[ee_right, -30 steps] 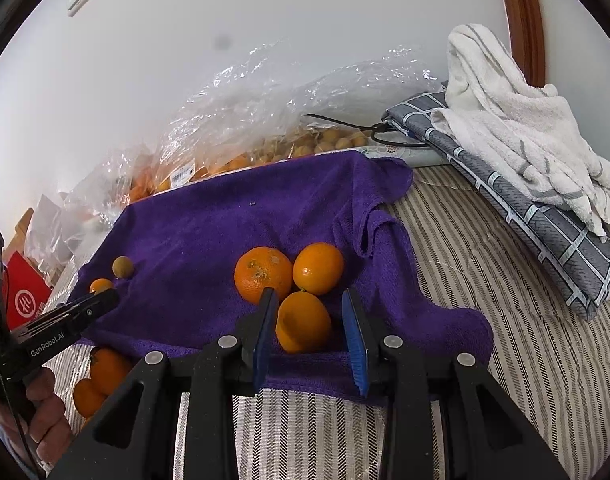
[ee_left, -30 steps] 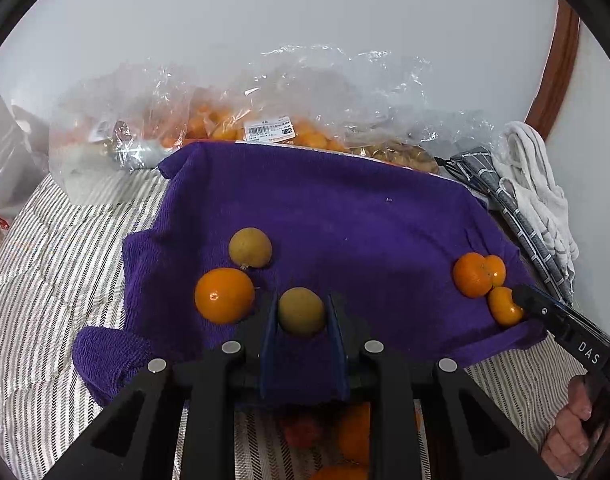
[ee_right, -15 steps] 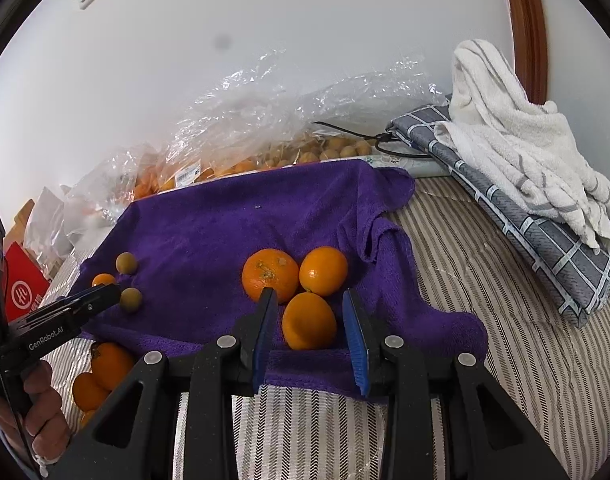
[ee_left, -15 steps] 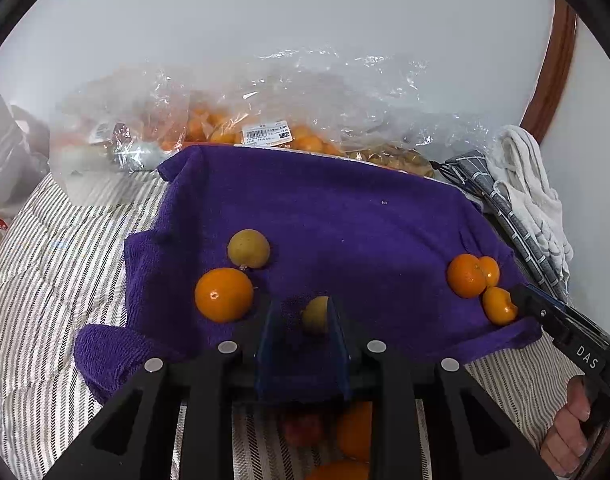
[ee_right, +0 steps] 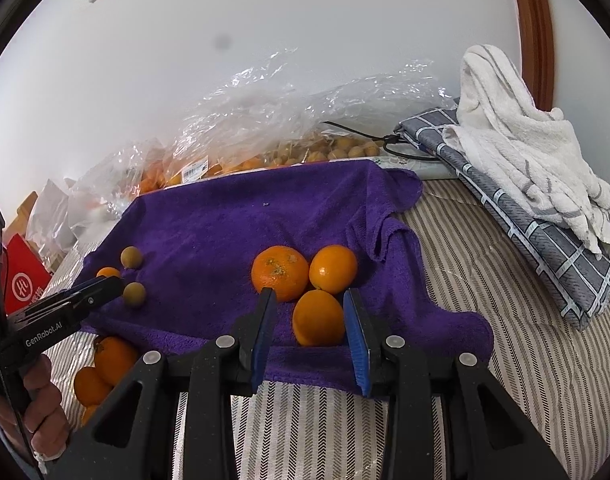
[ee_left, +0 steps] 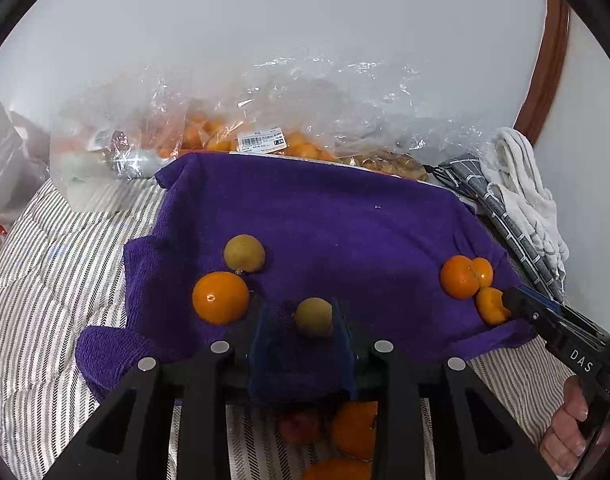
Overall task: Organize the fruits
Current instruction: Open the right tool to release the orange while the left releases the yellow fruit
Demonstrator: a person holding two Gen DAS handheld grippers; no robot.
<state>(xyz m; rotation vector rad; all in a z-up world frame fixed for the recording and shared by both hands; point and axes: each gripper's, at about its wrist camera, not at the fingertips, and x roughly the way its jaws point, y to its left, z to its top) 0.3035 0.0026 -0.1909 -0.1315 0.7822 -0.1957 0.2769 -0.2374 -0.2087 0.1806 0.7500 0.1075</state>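
A purple towel [ee_left: 325, 220] lies on the striped bed. In the left wrist view, my left gripper [ee_left: 303, 316] is open, with a small brown-green fruit [ee_left: 314, 316] lying loose between its jaws on the towel. A second such fruit [ee_left: 244, 253] and an orange [ee_left: 220, 298] lie just left. In the right wrist view, my right gripper [ee_right: 309, 320] is open around an orange [ee_right: 319, 318] that rests on the towel [ee_right: 233, 232]. Two more oranges [ee_right: 280, 273] [ee_right: 333, 269] sit just beyond it.
Clear plastic bags of oranges and small brown fruit [ee_left: 265, 136] lie along the wall behind the towel. A grey checked cloth with a white towel [ee_right: 537, 168] is at the right. Loose oranges [ee_right: 113, 358] lie on the bedding off the towel's near left edge.
My left gripper has opened and let go of the small brown-green fruit, which now lies on the towel. My right gripper has drawn back slightly from its orange.
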